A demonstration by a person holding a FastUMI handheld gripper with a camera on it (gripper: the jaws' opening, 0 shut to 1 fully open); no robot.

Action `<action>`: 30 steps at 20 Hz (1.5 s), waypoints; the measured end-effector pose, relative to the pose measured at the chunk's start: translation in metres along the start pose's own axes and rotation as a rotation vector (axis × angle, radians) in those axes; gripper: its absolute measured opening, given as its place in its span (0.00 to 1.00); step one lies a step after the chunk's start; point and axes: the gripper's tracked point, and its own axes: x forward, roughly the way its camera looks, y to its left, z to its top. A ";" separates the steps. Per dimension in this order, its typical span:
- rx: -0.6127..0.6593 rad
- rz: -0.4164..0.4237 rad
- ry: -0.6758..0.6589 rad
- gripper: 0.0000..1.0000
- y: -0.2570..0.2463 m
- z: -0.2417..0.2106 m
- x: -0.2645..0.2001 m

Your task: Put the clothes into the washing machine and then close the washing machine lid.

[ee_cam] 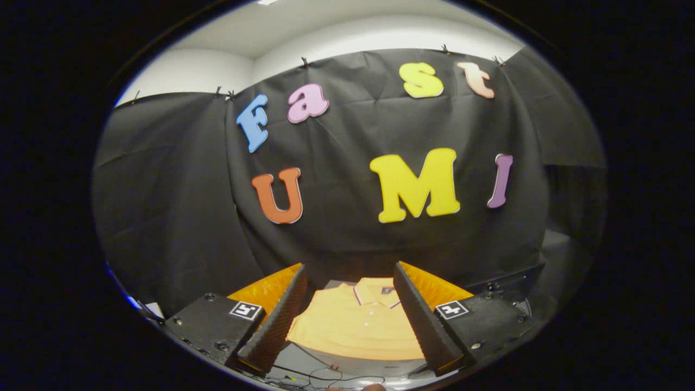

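My jaws stand apart, empty, above the shirt (353, 326) lying flat on the counter (326, 365). Risk: pinching only its top layer, so the shirt slips free mid-lift.

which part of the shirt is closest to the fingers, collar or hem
The hem end of the yellow polo shirt: it lies between the open gripper fingers, while the collar points away toward the booth wall.

Orange polo shirt (353, 323), collar and placket up, lying flat on a grey surface
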 end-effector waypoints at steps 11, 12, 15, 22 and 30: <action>0.000 -0.063 0.596 1.00 -0.044 -0.105 0.117; 0.001 -0.071 0.640 1.00 -0.044 -0.113 0.121; 0.005 -0.100 0.742 1.00 -0.048 -0.131 0.138; 0.053 -0.185 0.921 1.00 -0.050 -0.163 0.159; 0.075 -0.297 0.988 1.00 -0.059 -0.182 0.178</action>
